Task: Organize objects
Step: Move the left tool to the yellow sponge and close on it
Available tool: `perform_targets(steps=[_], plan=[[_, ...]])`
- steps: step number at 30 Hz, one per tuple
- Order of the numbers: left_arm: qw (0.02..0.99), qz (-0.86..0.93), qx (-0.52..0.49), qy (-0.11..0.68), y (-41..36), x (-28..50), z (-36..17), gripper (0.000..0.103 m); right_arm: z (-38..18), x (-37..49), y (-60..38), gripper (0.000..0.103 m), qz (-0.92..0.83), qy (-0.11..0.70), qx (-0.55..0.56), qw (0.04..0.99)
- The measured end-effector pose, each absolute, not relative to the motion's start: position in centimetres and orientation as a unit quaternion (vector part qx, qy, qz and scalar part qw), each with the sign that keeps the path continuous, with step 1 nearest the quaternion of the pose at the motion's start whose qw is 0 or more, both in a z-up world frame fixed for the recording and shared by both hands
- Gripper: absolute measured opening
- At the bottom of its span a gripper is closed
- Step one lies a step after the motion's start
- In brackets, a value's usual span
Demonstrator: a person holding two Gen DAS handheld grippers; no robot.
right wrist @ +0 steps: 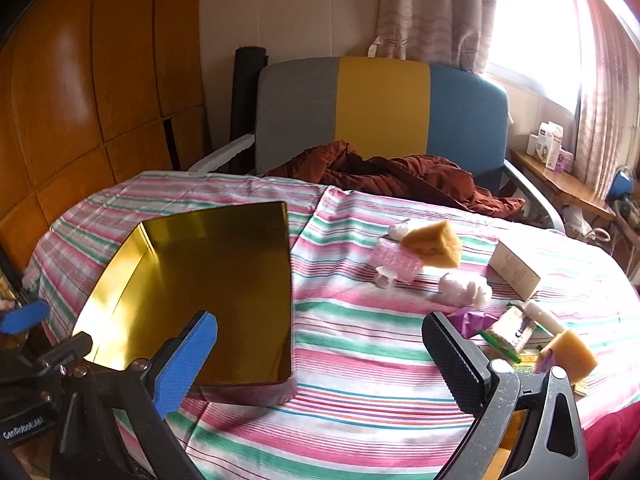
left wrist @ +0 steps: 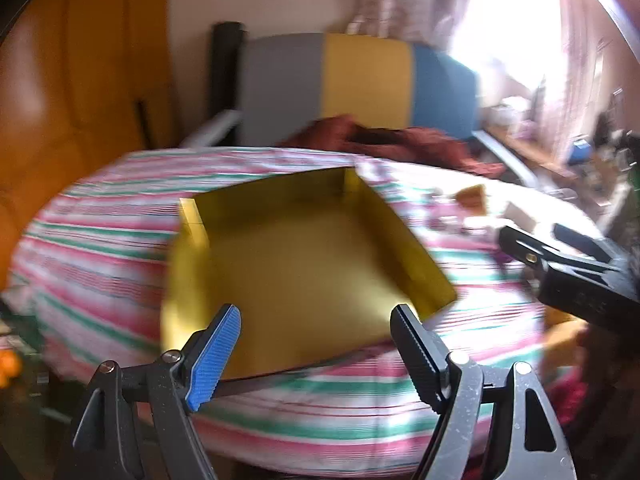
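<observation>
left wrist view motion-blurred; small items (left wrist: 472, 208) beyond the gold tray (left wrist: 304, 264) unreadable

- You face a chair (right wrist: 382, 108) backed in grey, yellow and blue.
- Left of it you see orange wood panelling (right wrist: 80, 100).
- Right of it, a bright window (right wrist: 532, 20) glares through curtains (right wrist: 432, 8).

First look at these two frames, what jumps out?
The shiny gold tray dominates, lying empty on the striped tablecloth at the table's left, with the open left gripper hovering right at its near edge. To its right sits a clutter of small items, notably a yellow sponge and a white box. Behind the table stands a grey, yellow and blue chair.
</observation>
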State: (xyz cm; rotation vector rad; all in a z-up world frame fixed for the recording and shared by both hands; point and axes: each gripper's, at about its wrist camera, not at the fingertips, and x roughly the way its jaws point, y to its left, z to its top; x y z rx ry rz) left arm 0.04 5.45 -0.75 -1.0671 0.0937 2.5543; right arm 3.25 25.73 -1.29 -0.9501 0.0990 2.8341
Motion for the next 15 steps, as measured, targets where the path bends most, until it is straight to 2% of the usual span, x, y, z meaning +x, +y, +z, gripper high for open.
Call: perform_targets(steps=[8,15], plan=[[0.275,0.868,-0.41,0.061,11.0,-0.1,-1.7,0.079,1.2,6.4,32.4,0.103,0.946,0.08,-0.297,0.1],[0.363,0.823,-0.429,0.084,15.1,0.4,-2.5,0.079,3.3,11.8,40.3,0.103,0.932,0.107,-0.291,0.189]])
